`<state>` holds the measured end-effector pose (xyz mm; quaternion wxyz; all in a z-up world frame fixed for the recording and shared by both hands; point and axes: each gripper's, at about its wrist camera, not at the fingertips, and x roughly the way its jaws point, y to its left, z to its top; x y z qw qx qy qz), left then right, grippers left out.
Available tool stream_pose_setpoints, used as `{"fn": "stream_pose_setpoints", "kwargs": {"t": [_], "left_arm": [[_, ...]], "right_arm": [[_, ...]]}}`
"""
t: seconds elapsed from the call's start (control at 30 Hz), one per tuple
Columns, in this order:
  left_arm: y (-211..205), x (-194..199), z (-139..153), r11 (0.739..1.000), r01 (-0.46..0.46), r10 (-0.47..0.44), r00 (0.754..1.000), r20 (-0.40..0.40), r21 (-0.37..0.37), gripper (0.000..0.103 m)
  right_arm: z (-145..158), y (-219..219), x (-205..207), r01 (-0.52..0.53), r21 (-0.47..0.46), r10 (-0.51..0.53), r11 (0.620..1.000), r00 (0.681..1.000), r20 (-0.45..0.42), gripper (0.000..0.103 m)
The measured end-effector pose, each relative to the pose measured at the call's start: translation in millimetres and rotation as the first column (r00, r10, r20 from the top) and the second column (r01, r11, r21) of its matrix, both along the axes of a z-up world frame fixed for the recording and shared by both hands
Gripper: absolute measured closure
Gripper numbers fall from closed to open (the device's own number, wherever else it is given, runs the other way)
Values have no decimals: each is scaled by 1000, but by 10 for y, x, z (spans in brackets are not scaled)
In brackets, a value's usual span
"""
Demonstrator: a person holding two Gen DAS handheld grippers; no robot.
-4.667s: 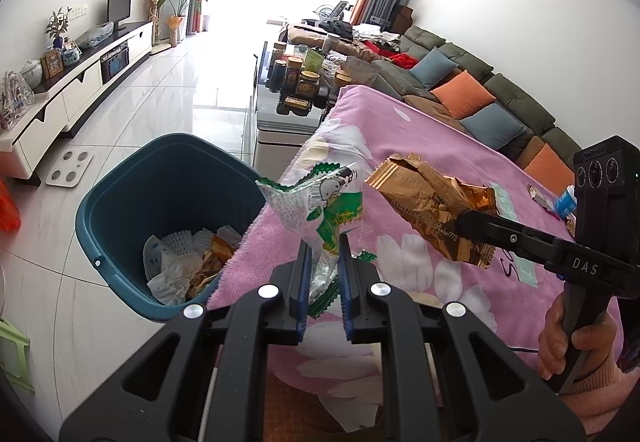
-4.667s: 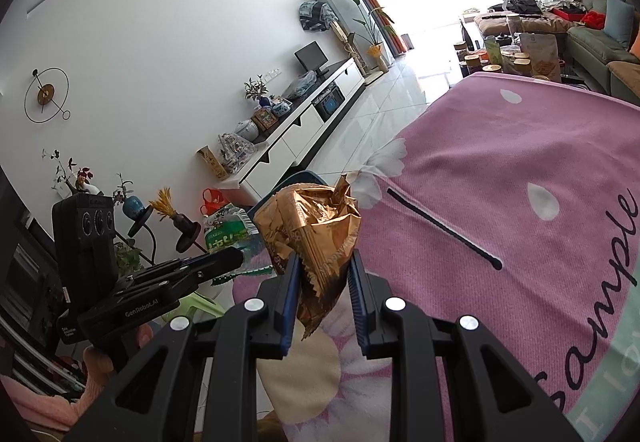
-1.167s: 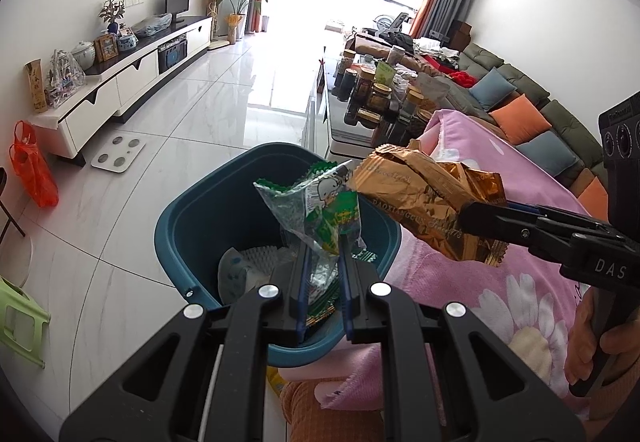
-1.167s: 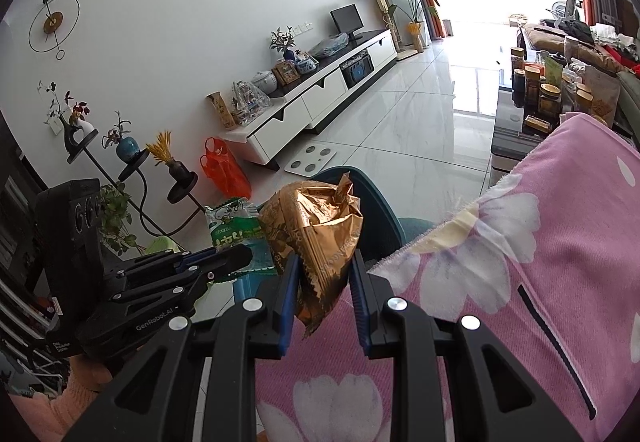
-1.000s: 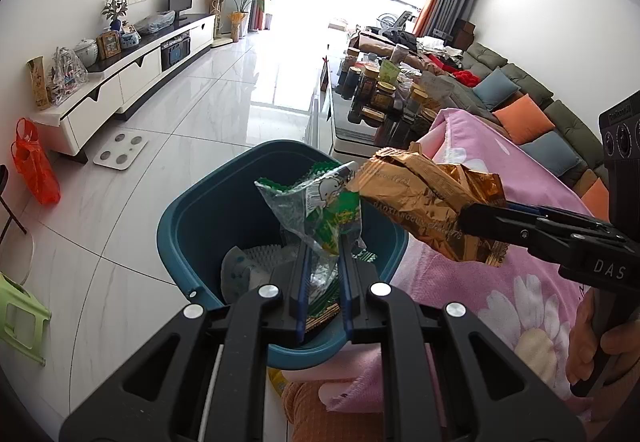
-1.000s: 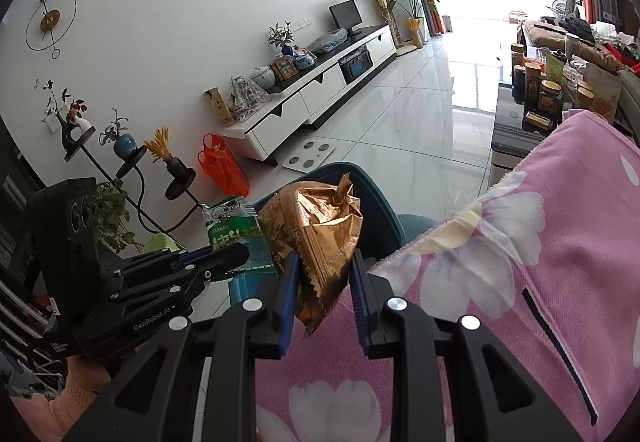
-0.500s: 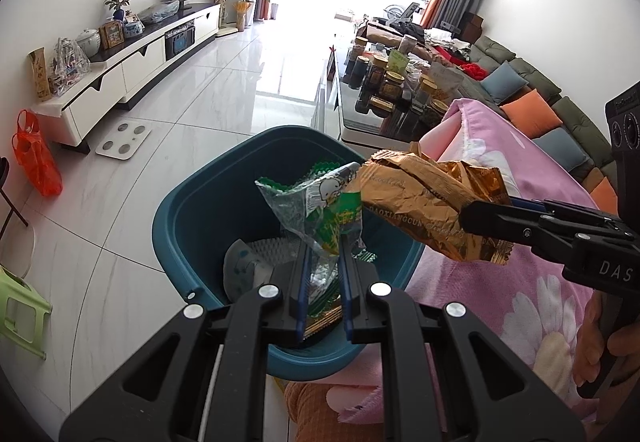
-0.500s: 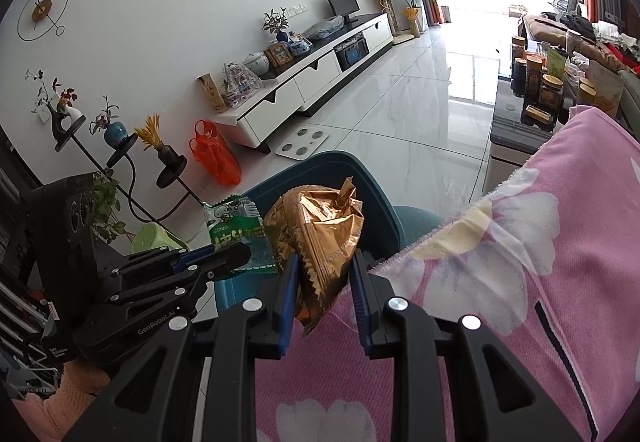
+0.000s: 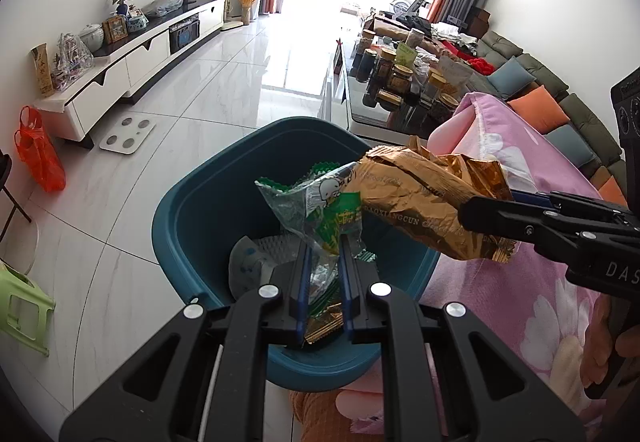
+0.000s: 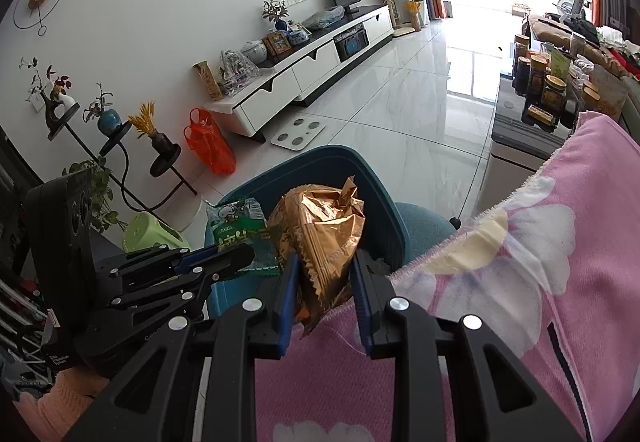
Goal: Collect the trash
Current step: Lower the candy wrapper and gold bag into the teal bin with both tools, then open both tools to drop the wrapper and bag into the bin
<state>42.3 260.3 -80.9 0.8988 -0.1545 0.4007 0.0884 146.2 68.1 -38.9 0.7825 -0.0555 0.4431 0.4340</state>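
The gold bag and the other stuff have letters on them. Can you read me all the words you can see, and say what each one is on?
"DAOXIANGCUN" on the gold wrapper; the curly line beside it is too blurred to read.
"DAS" on the right gripper; the word runs off the picture.
Green characters on the green and clear wrapper: too blurred to read.
White print on the left gripper: too small to read.

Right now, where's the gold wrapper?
The gold wrapper sits clamped in the right tongs, held over the teal bin, just right of the green wrapper in the left-wrist view.
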Motion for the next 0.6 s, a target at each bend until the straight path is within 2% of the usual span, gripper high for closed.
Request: {"fn": "stream_pose_setpoints", "kwargs": {"t": [0.6], "left_arm": [[82,159,-180,1000,-17,16,999,-49,-18,89]], "right_arm": [[-144,300,41,-33,-76,32,997,999,-18,76]]}}
